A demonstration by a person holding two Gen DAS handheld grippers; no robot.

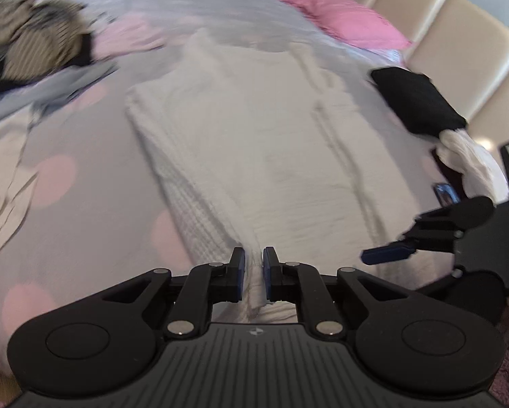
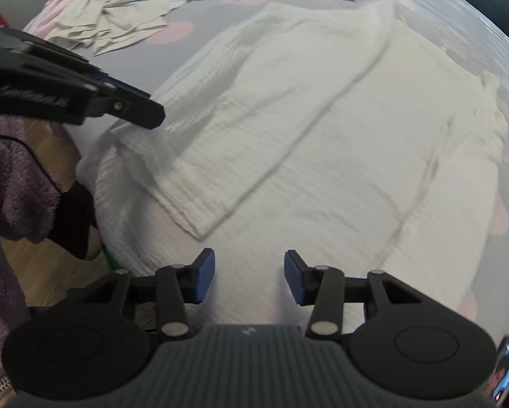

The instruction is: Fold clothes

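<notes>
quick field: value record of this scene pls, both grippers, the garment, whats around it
surface: bed with grey, pink-spotted cover
garment: white top, spread flat, one sleeve folded across it
left gripper: shut on the white top's near edge
right gripper: open, above the top, holding nothing
other clothes: pile at the far side
also: pink pillow, black bundle

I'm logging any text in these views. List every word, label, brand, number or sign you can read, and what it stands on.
No text can be read in full.
White lettering on the side of the left gripper, right wrist view: too blurred to read.
Small pale logo on the left gripper body: a symbol, no letters.
Small pale logo on the right gripper body: too small to read.
Phone screen: picture only, no legible text.
</notes>
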